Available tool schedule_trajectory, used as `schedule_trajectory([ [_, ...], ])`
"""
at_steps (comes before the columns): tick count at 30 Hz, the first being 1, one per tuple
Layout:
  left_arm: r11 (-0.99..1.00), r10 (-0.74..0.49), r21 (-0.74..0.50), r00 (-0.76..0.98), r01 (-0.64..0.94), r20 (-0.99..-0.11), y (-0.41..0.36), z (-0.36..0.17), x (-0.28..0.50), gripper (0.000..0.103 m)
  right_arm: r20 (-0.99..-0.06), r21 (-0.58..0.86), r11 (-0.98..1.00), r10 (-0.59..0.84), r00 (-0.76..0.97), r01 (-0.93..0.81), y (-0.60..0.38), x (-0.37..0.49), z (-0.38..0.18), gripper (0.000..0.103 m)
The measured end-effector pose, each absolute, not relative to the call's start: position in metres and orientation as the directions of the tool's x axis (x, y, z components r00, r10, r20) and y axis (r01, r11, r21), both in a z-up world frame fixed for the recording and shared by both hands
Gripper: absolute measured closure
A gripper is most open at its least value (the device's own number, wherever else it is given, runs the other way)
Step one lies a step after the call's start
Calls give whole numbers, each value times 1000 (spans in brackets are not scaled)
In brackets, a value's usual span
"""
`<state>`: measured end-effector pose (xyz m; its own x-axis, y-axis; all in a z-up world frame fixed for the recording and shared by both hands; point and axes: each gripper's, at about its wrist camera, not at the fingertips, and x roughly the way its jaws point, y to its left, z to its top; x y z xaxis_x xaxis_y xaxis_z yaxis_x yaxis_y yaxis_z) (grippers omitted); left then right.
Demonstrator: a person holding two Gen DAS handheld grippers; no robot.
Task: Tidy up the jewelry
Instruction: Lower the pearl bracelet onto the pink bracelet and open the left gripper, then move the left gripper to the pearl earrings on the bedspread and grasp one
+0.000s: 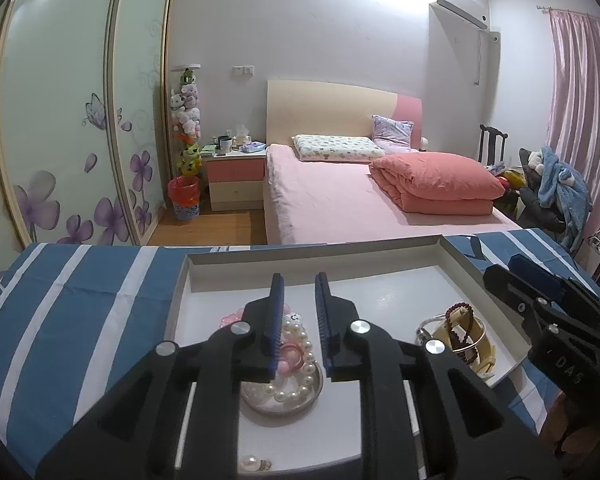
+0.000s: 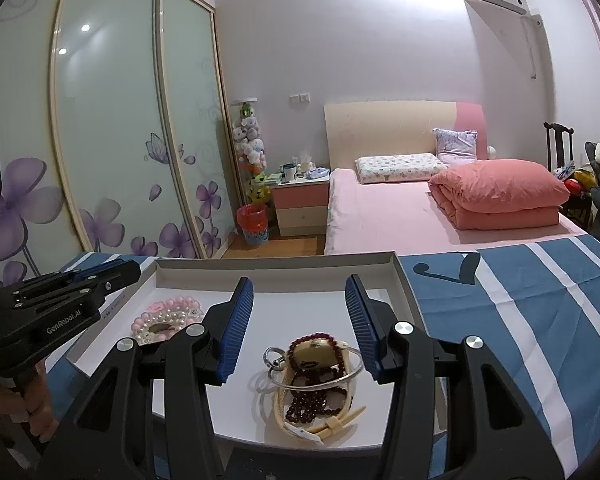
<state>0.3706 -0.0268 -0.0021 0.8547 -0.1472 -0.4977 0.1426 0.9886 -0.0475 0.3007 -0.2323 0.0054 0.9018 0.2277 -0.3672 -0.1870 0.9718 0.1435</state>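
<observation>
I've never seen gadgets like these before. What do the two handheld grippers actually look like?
Each is a black plastic frame with silver round bolts and two flat fingers faced with ribbed blue pads. The left gripper carries white lettering reading GenRobot.AI on its side; the right gripper shows faint raised letters on its body. No cables show. A hand grips the left one's handle; no sleeve is visible.

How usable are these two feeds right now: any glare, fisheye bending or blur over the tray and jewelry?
Left wrist view: ceiling light blown out at top, wardrobe doors bowed by the fisheye, pearl bracelet sharp though partly hidden by the left gripper. Right wrist view: same glare, dark corners, tray evenly lit, dark bead bracelet crisp.
</observation>
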Motion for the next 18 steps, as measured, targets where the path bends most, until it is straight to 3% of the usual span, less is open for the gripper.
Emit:
schedule_trajectory([
  [8, 984, -172, -59, 845, 165, -507, -28, -2, 355, 78, -349, 156, 971, 225, 910, -180, -243, 285, 14, 54],
  [18, 931, -323, -54, 743, 362, -587, -70, -23, 301, 78, -330, 171, 971, 218, 919, -168, -263, 248, 17, 54],
])
